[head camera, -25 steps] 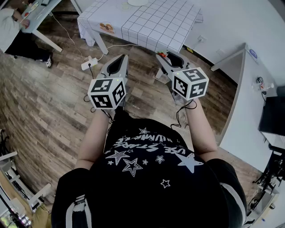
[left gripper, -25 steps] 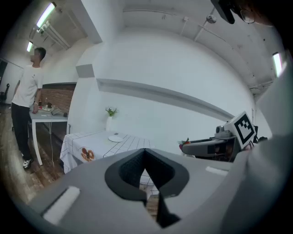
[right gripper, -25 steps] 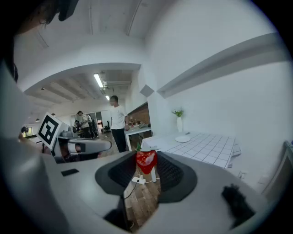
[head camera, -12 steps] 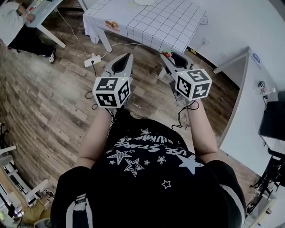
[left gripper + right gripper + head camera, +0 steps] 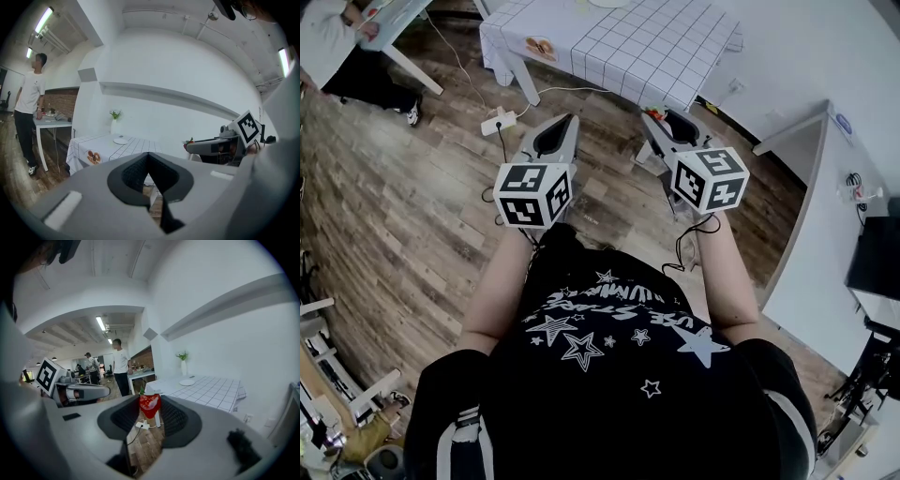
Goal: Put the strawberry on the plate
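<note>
Head view: two grippers, left gripper (image 5: 566, 122) and right gripper (image 5: 650, 116), above a floor (image 5: 412, 187); one table (image 5: 619, 47) ahead.
Left gripper view: jaws closed together, nothing between them; one plate (image 5: 121, 140) on the table.
Right gripper view: jaws clamped on one strawberry (image 5: 149, 405), well apart from the plate.

Bright, even indoor light came from ceiling tubes (image 5: 43, 19) at ten o'clock in the left gripper view. Fisheye bowing and dark corners framed every view; the strawberry (image 5: 149, 405) looked slightly soft.
</note>
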The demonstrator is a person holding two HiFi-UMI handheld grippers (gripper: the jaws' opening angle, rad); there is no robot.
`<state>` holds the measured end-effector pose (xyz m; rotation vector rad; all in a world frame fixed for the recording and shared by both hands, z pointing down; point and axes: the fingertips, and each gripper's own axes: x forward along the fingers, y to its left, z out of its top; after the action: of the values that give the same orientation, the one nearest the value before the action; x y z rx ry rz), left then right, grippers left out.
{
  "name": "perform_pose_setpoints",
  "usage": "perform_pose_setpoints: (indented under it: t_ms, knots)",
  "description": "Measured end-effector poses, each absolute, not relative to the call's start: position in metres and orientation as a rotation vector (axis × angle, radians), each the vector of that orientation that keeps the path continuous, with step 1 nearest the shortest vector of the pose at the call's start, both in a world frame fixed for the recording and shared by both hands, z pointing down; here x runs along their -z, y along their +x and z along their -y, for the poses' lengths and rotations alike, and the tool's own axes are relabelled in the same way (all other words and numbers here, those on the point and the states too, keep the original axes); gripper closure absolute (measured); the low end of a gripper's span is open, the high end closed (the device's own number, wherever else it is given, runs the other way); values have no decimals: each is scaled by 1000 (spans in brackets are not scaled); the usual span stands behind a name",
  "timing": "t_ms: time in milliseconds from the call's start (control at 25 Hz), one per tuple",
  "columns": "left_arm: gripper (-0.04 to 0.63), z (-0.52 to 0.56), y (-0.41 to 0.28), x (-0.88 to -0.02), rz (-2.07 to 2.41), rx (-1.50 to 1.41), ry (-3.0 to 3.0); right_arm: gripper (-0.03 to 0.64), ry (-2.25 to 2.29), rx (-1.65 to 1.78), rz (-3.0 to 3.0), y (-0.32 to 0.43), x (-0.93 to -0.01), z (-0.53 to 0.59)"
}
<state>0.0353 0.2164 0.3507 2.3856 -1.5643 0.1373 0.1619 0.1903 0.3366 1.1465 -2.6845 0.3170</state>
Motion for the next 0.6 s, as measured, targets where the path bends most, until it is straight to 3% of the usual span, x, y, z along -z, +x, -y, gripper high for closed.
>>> perform_pose_setpoints:
  t_ms: [600]
  knots:
    - [589,-149,6,-360,1505,-106,2413,468,1213,-361,2629,143,-351,-130]
